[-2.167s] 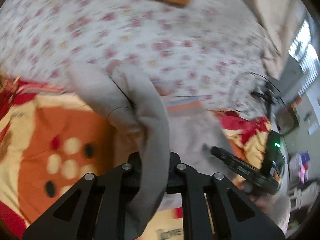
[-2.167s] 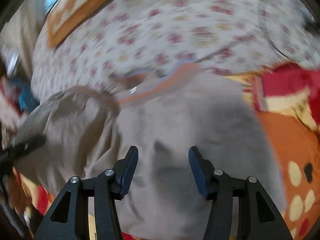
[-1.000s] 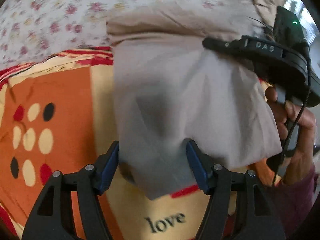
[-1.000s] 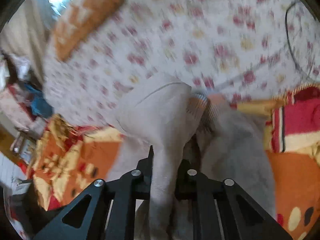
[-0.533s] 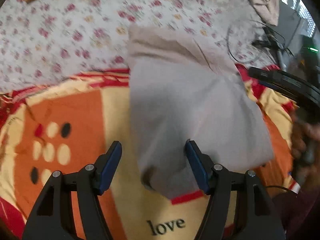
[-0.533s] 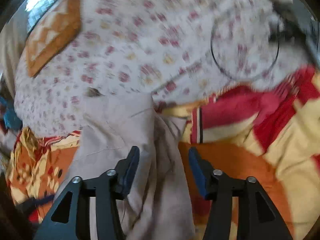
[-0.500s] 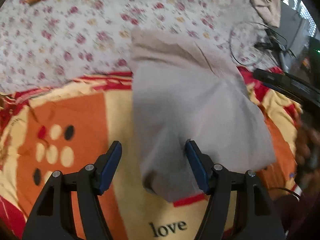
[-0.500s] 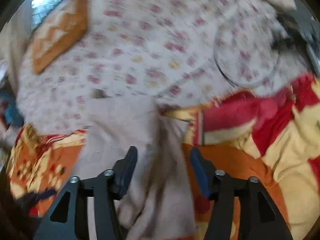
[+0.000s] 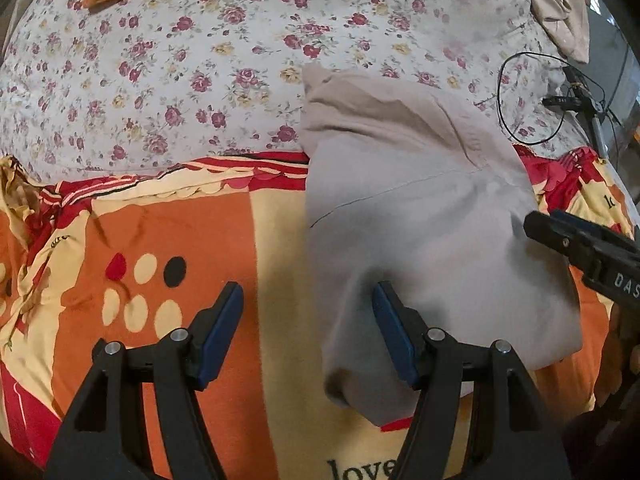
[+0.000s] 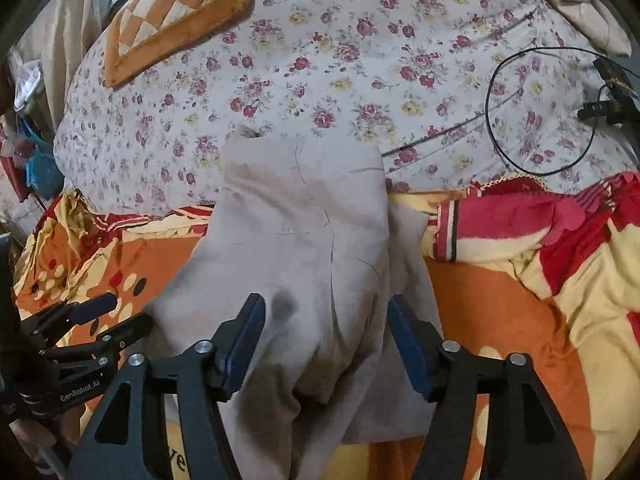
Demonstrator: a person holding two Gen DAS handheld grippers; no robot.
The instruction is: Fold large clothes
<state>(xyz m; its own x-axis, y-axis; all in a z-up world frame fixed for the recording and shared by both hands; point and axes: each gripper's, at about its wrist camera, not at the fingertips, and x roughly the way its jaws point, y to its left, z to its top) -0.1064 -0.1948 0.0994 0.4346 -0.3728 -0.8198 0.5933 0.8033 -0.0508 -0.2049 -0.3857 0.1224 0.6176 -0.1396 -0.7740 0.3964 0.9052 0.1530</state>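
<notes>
A grey-beige garment (image 9: 420, 220) lies folded into a thick bundle across the orange blanket and the floral sheet. My left gripper (image 9: 306, 320) is open at the bundle's near left edge; its right finger lies over the cloth, its left finger over bare blanket. In the right wrist view the garment (image 10: 304, 240) runs up the middle. My right gripper (image 10: 326, 336) hovers over its near end with the jaws opening; cloth lies between them, but the pads do not press it. The left gripper (image 10: 116, 318) shows at the far left, and a right gripper finger (image 9: 560, 236) at the right edge.
An orange, red and yellow blanket (image 9: 160, 240) covers the near bed, a floral sheet (image 9: 200, 60) the far part. An orange checked cushion (image 10: 172, 12) lies at the back left. A black cable loop (image 10: 540, 112) and another beige cloth (image 9: 560, 8) lie at the right.
The right gripper, shut on a fold of the garment a second ago, has let go and stands open. The garment now lies flat in a bundle. The left gripper stayed open.
</notes>
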